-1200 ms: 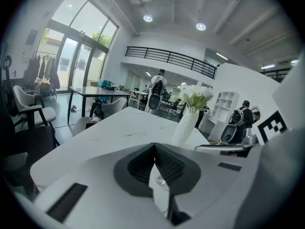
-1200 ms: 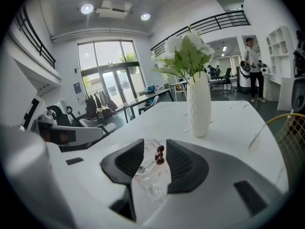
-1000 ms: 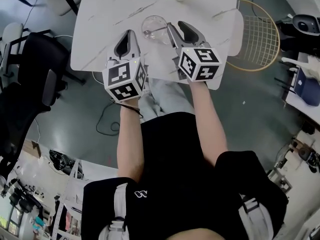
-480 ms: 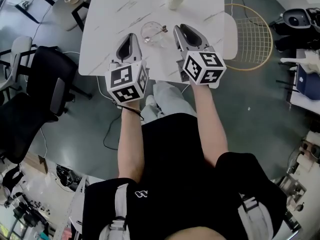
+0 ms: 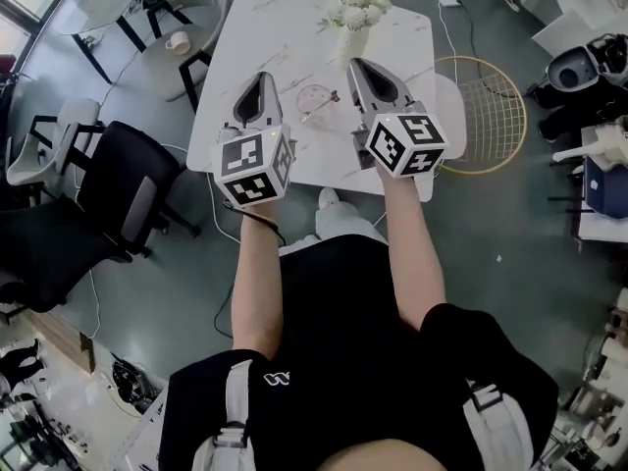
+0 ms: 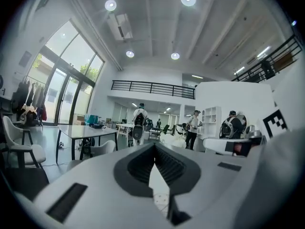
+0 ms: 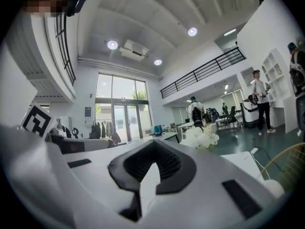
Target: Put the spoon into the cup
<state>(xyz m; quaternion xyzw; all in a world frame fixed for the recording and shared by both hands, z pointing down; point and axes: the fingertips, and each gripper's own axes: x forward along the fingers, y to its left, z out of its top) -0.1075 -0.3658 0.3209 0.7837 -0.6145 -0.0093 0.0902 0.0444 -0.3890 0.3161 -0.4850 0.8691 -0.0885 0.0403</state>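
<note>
A clear glass cup (image 5: 316, 102) stands on the white marble table (image 5: 285, 27) far below, with the spoon (image 5: 330, 96) leaning in it, handle up to the right. Both grippers are held high above the table and point level across the room. The left gripper (image 5: 258, 78) is shut with nothing in it; in the left gripper view its jaw tips (image 6: 155, 145) meet. To the right of the cup, the right gripper (image 5: 355, 65) is also shut and empty, tips together (image 7: 153, 143). Neither touches the cup or the spoon.
A white vase of flowers (image 5: 353, 13) stands at the table's far end, its blooms (image 7: 201, 137) also in the right gripper view. A black office chair (image 5: 108, 194) is at the left, a gold wire chair (image 5: 486, 116) at the right. Several people stand across the hall.
Both grippers have risen well above the table, which now looks smaller and farther off. The cup with the spoon stayed on the table.
</note>
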